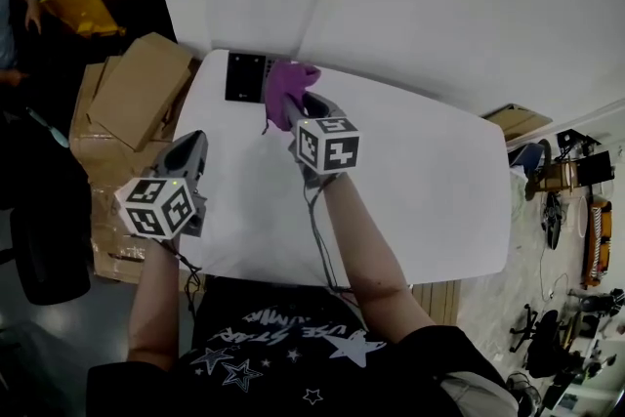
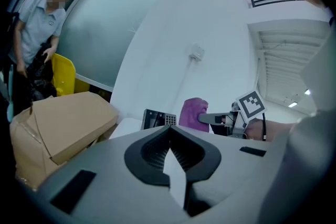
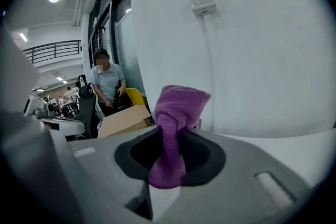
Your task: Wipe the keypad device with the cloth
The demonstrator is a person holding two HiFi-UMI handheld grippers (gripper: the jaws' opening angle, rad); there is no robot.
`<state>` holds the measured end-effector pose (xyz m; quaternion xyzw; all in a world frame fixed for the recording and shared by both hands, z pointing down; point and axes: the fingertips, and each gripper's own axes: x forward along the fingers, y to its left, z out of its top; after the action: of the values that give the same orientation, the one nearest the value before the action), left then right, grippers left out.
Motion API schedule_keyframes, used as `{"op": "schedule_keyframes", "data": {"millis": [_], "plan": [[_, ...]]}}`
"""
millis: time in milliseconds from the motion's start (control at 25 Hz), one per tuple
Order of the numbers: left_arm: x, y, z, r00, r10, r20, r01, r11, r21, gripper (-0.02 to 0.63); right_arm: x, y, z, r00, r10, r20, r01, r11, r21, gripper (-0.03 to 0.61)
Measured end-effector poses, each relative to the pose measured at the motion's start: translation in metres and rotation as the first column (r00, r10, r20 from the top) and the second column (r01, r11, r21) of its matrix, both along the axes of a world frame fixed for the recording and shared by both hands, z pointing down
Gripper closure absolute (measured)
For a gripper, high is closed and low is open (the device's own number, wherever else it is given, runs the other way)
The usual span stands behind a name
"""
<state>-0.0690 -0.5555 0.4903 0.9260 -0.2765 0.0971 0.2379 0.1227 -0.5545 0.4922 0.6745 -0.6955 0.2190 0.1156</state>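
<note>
Wiping job on the white counter (image 1: 420, 181): nearest me, my left claw (image 1: 191, 144) hangs over the counter's left edge, jaws pressed together with nothing between them. Further out, my right claw (image 1: 289, 109) clamps the purple cloth (image 1: 286, 81), whose bunched end lies over the right edge of the black keypad device (image 1: 244, 76) at the far-left corner, by the white wall.

1. Head view: high, looking steeply down on the white table (image 1: 430, 181), with the left gripper (image 1: 192, 144) and right gripper (image 1: 293, 107) near.
2. Left gripper view: low, looking forward along its jaws. Shares the keypad device (image 2: 157, 119) and cloth (image 2: 193, 113) with entry 1.
3. Right gripper view: close behind the cloth, facing the wall (image 3: 252, 60). Cardboard boxes (image 3: 126, 119) appear in all three.
</note>
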Motion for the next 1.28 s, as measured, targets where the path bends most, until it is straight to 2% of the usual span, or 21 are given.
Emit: {"op": "schedule_keyframes", "data": {"millis": [640, 1280], "plan": [[-0.002, 0.116, -0.027, 0.998, -0.055, 0.0, 0.055, 0.998, 0.043, 0.606, -0.043, 0.107, -0.025, 0.983, -0.183, 0.021, 0.181, 0.982, 0.055, 0.486], [0.014, 0.245, -0.038, 0.993, -0.12, 0.007, 0.119, 0.99, 0.078, 0.606, -0.03, 0.238, -0.033, 0.966, -0.254, 0.045, 0.249, 0.964, 0.092, 0.486]]}}
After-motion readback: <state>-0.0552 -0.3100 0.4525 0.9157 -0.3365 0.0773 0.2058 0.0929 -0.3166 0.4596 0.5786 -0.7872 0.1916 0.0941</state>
